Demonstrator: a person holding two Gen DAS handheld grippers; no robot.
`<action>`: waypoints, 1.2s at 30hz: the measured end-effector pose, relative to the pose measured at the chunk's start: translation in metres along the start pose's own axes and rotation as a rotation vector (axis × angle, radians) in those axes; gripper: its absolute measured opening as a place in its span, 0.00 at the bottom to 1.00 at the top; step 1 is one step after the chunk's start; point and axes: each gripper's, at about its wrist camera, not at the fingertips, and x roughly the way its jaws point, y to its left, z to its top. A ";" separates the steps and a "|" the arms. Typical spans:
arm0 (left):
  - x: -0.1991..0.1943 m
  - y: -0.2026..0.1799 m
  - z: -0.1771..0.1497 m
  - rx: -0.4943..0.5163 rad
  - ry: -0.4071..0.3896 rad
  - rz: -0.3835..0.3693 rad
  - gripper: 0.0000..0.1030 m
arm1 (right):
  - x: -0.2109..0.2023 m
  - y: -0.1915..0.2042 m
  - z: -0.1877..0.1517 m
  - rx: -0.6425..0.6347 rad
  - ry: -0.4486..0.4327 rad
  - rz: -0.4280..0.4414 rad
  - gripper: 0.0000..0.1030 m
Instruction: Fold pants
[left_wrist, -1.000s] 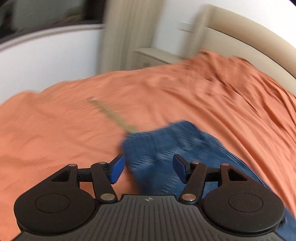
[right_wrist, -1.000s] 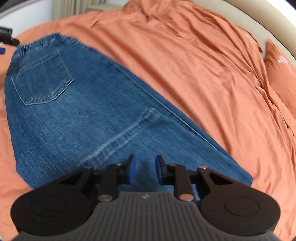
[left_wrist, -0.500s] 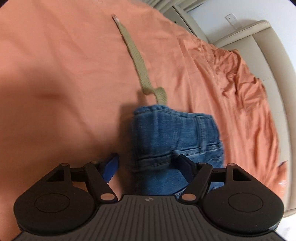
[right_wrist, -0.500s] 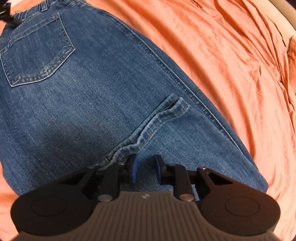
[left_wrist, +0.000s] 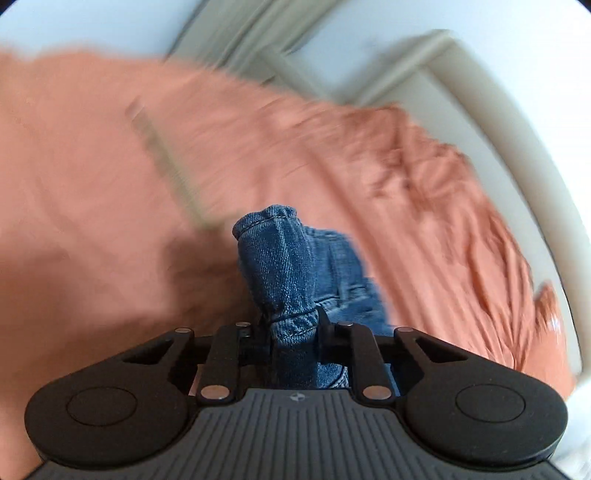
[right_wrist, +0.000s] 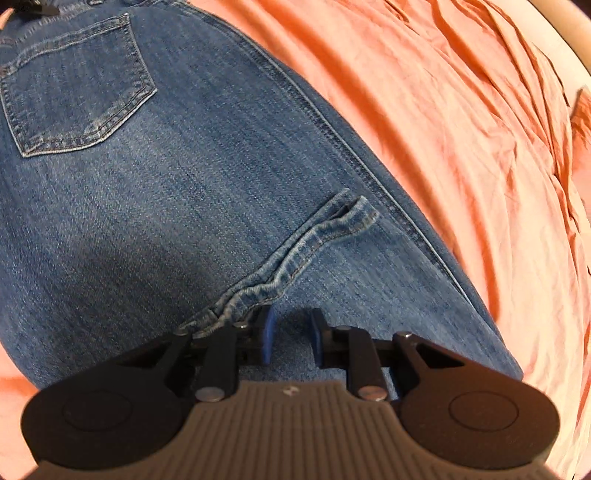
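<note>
The blue denim jeans (right_wrist: 207, 192) lie spread seat-up on the orange bedsheet (right_wrist: 461, 122), a back pocket (right_wrist: 74, 92) with pale stitching at the far left and a leg hem (right_wrist: 295, 254) already brought up across the thigh, so the step in hand looks like the next fold of an already shortened garment. At the waist end the left gripper (left_wrist: 293, 334) has just been closing, and its jaws now pinch a bunched ridge of waistband denim (left_wrist: 284, 266) that stands up out of them, puckered and thick where the seam doubles. The right gripper (right_wrist: 290, 339) hovers low over the flat cloth beside the hem; its blue pads (right_wrist: 267, 338) stand a little apart with bare denim showing through the gap, and I cannot tell whether they nip any fabric. The next move probably calls for this second hand to take a matching hold, then both to lift and carry the edge over evenly so the layers land square. The fabric is heavy, mid-wash, lightly faded, and lies mostly smooth. Further out, a tan strap (left_wrist: 166, 162), smeared by blur, lies on the sheet, possibly a belt, and a pale headboard (left_wrist: 491, 96) curves behind the bed
</note>
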 end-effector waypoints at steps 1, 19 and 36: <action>-0.010 -0.010 -0.003 0.059 -0.029 -0.025 0.21 | -0.003 0.002 -0.001 0.012 0.003 -0.004 0.17; -0.057 -0.176 -0.190 1.099 0.171 -0.277 0.17 | -0.078 -0.020 -0.078 0.239 -0.037 0.007 0.36; -0.011 -0.142 -0.191 0.902 0.673 -0.492 0.73 | -0.081 -0.008 -0.109 0.314 -0.050 0.014 0.48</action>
